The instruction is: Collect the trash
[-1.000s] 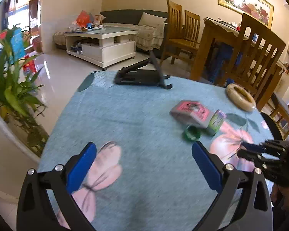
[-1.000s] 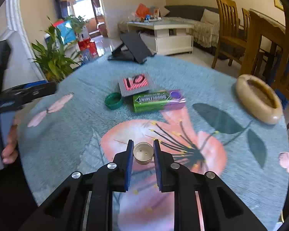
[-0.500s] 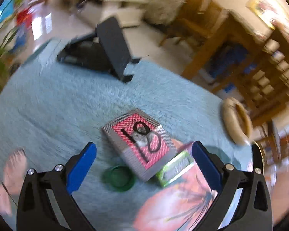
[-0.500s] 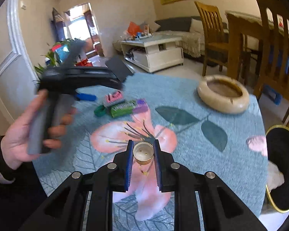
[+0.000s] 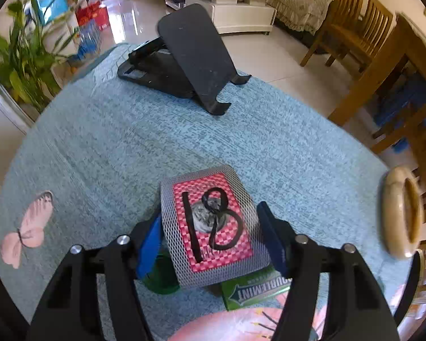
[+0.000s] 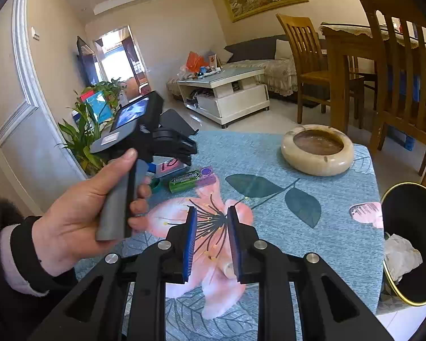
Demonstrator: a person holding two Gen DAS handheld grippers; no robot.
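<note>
Red-and-silver checkered, the flat card pack (image 5: 213,224) marked "18" in black fills the left wrist view, lying between the blue pads of the left gripper (image 5: 211,237); the pads stand close against its two long edges, though whether they actually press it I cannot tell. Partly under the pack lie a round green plastic cap (image 5: 159,278) on the left and a green Doublemint gum box (image 5: 252,291) toward the right, all on the teal floral tablecloth (image 5: 105,147). Farther back on the cloth sits a black folding tablet stand (image 5: 190,65), and a cream stone ashtray (image 5: 400,213) rests near the right edge. The right wrist view shows what this one hides: the person's left hand (image 6: 82,213) wrapped around the grey handle of the left tool, which reaches down over the pack (image 6: 170,166), with the gum box (image 6: 191,180) and cap (image 6: 155,182) just beside it. It also shows the right gripper (image 6: 211,238) held above the pink flower print, its blue pads narrowly apart with nothing between them. A small tan object (image 6: 229,268), blurred, shows low down against the inner face of its right pad. A black gold-rimmed waste bin (image 6: 411,241) stands off the table's right edge, crumpled white paper (image 6: 400,257) inside it.
</note>
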